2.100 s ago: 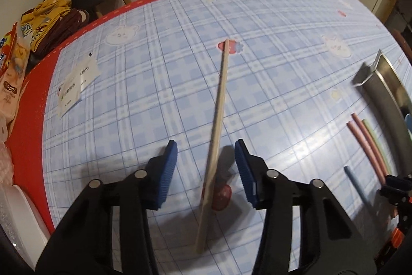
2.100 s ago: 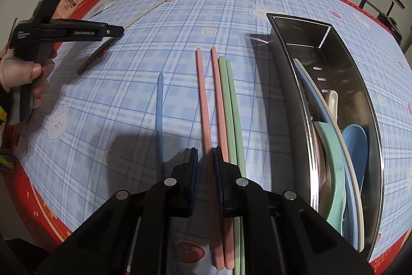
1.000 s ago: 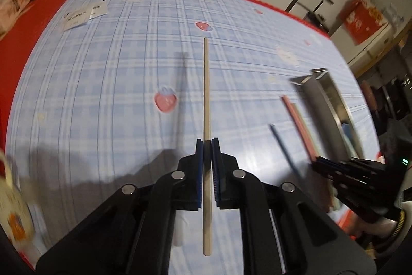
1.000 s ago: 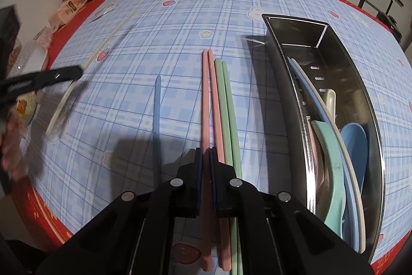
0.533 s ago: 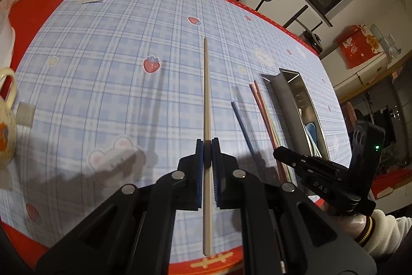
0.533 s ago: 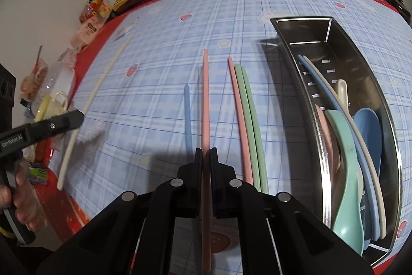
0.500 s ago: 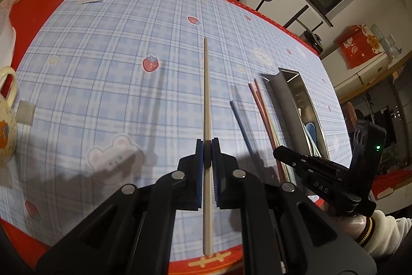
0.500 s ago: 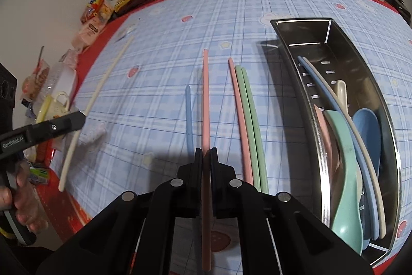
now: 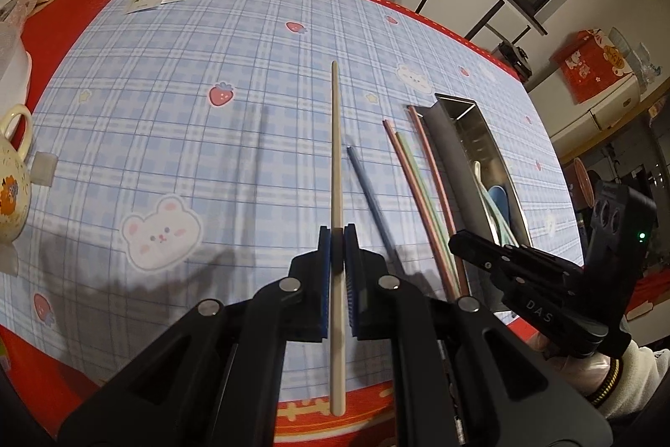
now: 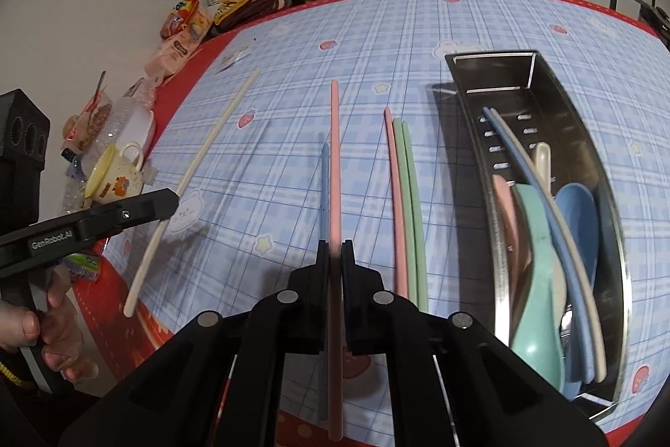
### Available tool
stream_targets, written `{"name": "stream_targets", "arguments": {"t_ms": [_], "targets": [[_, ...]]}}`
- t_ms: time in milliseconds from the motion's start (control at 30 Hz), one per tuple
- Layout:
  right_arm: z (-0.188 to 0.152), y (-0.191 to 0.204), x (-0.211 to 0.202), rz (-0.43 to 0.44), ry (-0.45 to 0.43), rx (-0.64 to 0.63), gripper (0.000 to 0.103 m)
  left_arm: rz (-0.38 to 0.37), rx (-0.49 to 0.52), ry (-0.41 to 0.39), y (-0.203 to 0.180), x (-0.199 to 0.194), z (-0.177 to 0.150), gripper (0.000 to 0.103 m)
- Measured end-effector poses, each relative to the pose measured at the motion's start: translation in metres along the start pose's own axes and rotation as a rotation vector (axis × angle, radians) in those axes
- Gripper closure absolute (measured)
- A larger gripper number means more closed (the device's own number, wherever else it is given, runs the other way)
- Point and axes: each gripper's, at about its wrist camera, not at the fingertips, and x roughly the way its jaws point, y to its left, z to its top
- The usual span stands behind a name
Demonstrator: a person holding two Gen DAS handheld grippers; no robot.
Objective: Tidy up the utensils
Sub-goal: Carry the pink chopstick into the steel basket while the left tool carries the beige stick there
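**Ana:** With both tools clamped tight, we're mid-carry! The left gripper (image 9: 336, 237) pinches a cream chopstick (image 9: 336, 153), and the right gripper (image 10: 333, 250) squeezes a pink chopstick (image 10: 335, 162), each stick raised off the checked tablecloth (image 9: 167, 112).

**Ben:** And the landmark is that steel tray (image 10: 603, 170). The right gripper's pink stick hangs to the left of it, the cream one further left again.

**Ana:** Between the held pink stick and the tray lie another pink chopstick (image 10: 395, 195) and two green chopsticks (image 10: 412, 204), side by side on the cloth. A blue chopstick (image 10: 324, 187) rests just left of the held one.

**Ben:** Inside the tray: spoons and long utensils already.

**Ana:** So I'd call this the transport step. Next each stick needs swinging over the tray, lined up lengthways, lowered inside the rim, then released.
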Motion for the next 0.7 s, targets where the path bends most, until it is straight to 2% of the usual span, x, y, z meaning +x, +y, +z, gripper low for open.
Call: {"name": "stream_targets", "arguments": {"t_ms": [367,700], "targets": [[0.007,-0.044,-0.046,-0.014,-0.08,0.015,0.097,-0.025,-0.035,-0.022,-0.04,0.005,0.006,0.093],[0.016,-0.104,-0.07,-0.031,-0.072,0.055,0.097,-0.134,-0.064,0.009,-0.11,0.036,0.015,0.093]]}}
